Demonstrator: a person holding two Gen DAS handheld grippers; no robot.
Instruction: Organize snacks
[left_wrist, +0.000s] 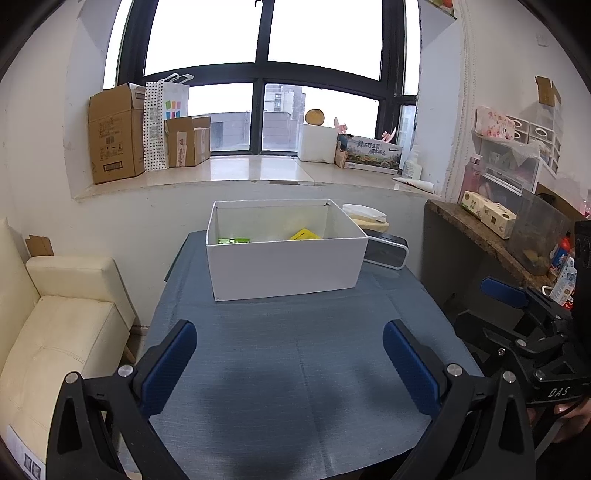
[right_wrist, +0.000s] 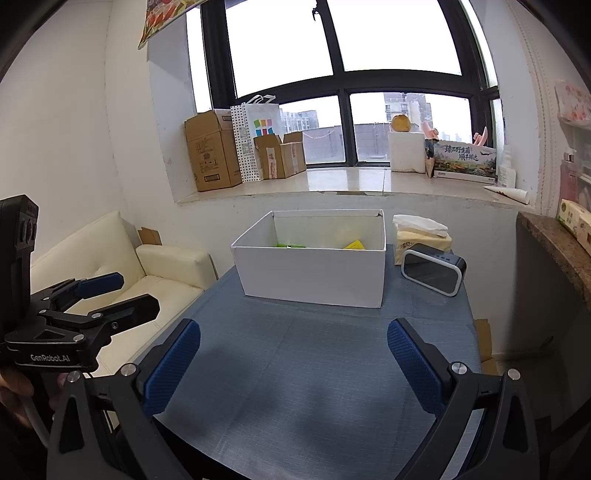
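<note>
Sitting at table's far end: white cardboard box (left_wrist: 284, 254), green packet (left_wrist: 233, 240) and yellow packet (left_wrist: 304, 234) inside | blue woven tablecloth (left_wrist: 295, 354) | right view alone shows tissue pack (right_wrist: 421, 236) fully | left gripper (left_wrist: 290, 360), right gripper (right_wrist: 293, 360): wide apart, empty, textured blue pads.

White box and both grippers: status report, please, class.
Left gripper open, empty. Right gripper open, empty. White box upright on table, green packet and yellow packet inside. Path to box clear.
</note>
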